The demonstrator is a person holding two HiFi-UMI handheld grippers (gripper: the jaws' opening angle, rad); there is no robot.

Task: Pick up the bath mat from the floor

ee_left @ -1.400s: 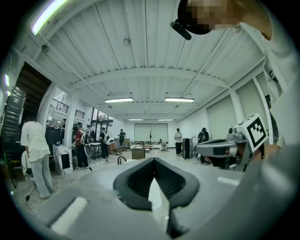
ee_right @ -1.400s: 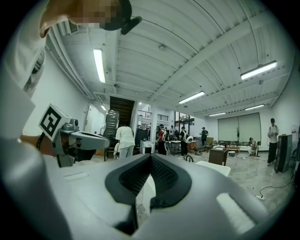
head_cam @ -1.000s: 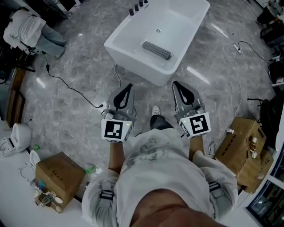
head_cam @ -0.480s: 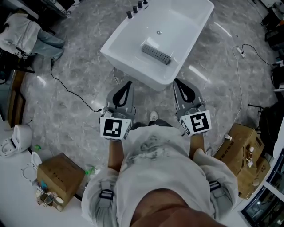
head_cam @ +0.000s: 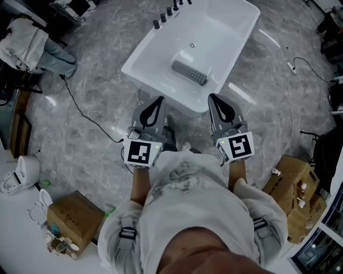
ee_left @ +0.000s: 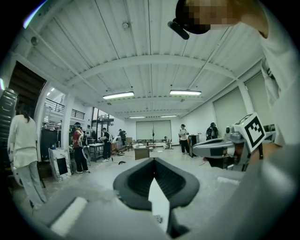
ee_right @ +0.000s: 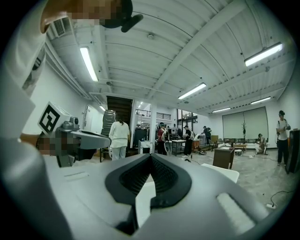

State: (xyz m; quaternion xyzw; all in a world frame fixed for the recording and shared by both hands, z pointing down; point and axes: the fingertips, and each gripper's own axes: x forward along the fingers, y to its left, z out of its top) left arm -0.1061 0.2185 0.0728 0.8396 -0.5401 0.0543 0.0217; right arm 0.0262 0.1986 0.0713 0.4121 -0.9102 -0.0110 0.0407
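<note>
Although the task speaks of the floor, the only mat I can see is a grey ribbed mat (head_cam: 188, 73) lying on the bottom of the white bathtub (head_cam: 225, 37), between the drain (head_cam: 192, 46) and the tub's near rim, slanted across its width. It sits ahead of my fingers and between them, touched by neither; the near rim stands between us.

My left gripper (head_cam: 158, 100) has its black pads (ee_left: 133, 176) pressed together tip to tip with nothing in them, and my right gripper (head_cam: 213, 98) is closed the same way, pads (ee_right: 133, 174) meeting on empty air. I hold both out in front of my chest, side by side and well apart, tips aimed at the tub's near rim, marker cubes (head_cam: 143, 153) toward me. Each gripper view looks out level across the hall and up to the ceiling, not down at the mat.

Black taps (head_cam: 166, 13) line the tub's far left corner. A black cable (head_cam: 80, 107) trails over the grey marble floor (head_cam: 96, 69) to my left, and cardboard boxes (head_cam: 75, 217) stand on either side of me.
</note>
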